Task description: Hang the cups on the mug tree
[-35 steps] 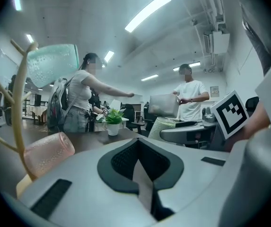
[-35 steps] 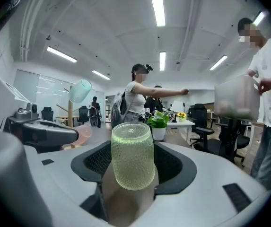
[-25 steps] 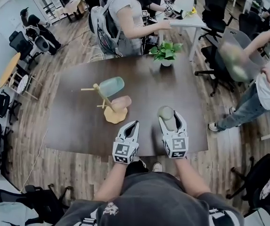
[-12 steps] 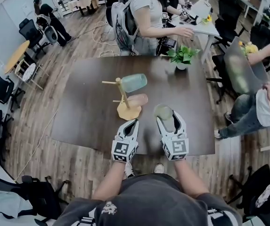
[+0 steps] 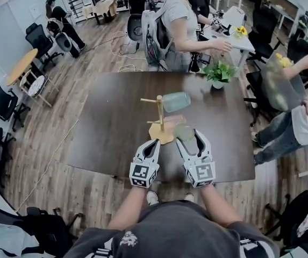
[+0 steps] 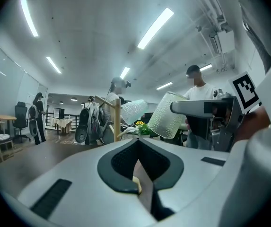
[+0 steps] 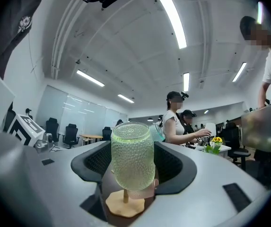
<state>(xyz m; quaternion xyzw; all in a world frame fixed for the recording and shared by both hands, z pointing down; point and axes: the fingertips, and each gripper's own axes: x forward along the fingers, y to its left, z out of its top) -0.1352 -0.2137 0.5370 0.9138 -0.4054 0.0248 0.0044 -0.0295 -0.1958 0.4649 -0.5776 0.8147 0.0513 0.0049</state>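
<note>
Dark table [image 5: 110, 128] on wood-plank floor [image 5: 84, 63], potted plant [image 5: 219, 75] near its far right corner. Beyond the far edge, person in grey top [image 5: 180, 23] with backpack [image 5: 155, 39], reaching to white desk [image 5: 248, 42] bearing yellow flowers [image 5: 242, 30]. Black office chairs [image 5: 0, 102] at left.

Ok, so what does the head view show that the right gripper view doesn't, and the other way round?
Only the head view: the left gripper with its fingers together, and the mug tree with its bare side peg.

Only the right gripper view: the ceiling lights and the bumpy texture on the green cup.

Both: the green cup clamped between the fingers of the right gripper, the mug tree's flat wooden base just beyond it, and the blue cup hanging on the tree.
</note>
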